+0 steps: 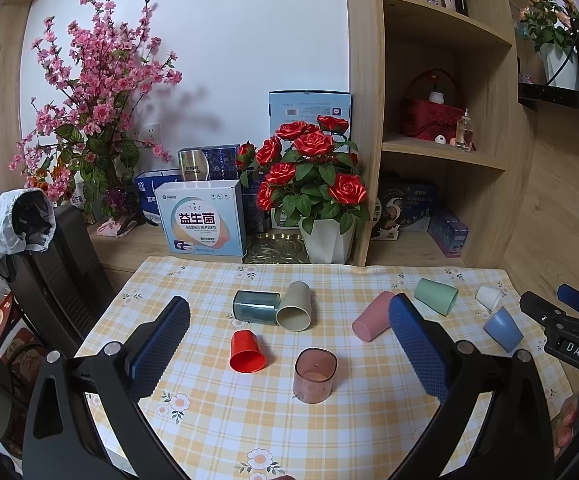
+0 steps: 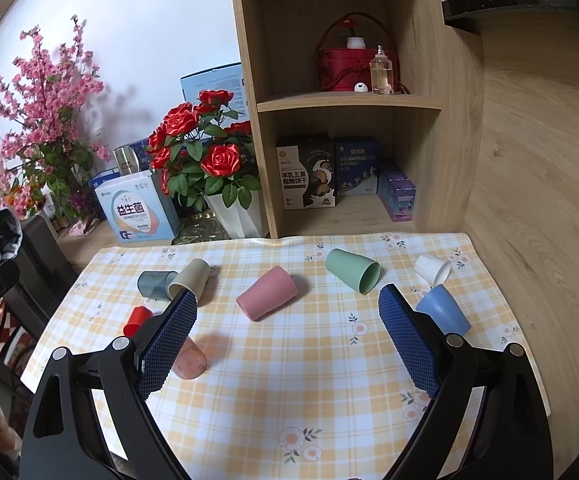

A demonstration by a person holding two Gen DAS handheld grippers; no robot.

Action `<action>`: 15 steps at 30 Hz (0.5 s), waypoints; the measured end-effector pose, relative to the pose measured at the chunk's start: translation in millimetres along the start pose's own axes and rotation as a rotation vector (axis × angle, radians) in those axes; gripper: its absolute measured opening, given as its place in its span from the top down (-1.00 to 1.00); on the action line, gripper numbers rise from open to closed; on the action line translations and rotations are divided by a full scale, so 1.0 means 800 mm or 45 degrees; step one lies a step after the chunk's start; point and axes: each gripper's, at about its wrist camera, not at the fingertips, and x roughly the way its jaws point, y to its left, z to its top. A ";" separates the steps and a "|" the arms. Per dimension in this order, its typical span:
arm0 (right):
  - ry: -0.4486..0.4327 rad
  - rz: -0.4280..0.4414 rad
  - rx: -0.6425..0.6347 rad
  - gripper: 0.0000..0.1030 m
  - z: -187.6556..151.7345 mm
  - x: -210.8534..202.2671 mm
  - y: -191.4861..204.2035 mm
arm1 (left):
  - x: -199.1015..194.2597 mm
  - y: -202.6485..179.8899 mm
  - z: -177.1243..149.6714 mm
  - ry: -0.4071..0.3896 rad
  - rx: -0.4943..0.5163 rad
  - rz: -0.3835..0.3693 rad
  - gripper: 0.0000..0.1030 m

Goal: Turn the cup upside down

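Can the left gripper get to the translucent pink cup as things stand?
Probably yes. The left gripper is open, and the translucent pink cup stands upright on the tablecloth roughly between its fingers. The red cup lies nearby to the left but apart.

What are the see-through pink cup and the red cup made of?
The see-through pink cup looks like clear tinted plastic: the checked cloth shows through its wall, and its rim shines. The red cup looks like solid, slightly glossy plastic, since nothing shows through it. Glass cannot be ruled out for the pink one.
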 end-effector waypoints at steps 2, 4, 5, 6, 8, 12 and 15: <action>-0.001 -0.003 -0.001 -0.73 0.001 0.000 -0.001 | 0.000 0.000 0.000 0.001 -0.001 0.000 -0.89; -0.004 -0.006 -0.002 -0.73 0.002 0.001 -0.003 | 0.000 0.000 0.000 0.001 -0.002 0.002 -0.89; -0.005 -0.008 -0.003 -0.73 0.003 0.001 -0.004 | 0.000 0.000 0.000 0.001 -0.002 0.001 -0.89; -0.005 -0.006 -0.002 -0.73 0.003 0.001 -0.003 | 0.000 0.000 0.000 0.001 0.000 0.002 -0.89; -0.008 -0.008 -0.001 -0.73 0.004 0.001 -0.005 | 0.000 0.000 0.000 0.002 -0.001 -0.001 -0.89; -0.012 -0.009 -0.004 -0.73 0.008 0.000 -0.007 | 0.001 0.001 0.000 0.003 0.000 -0.003 -0.89; -0.011 -0.010 -0.003 -0.73 0.007 0.000 -0.007 | 0.001 0.001 0.000 0.005 0.002 -0.005 -0.89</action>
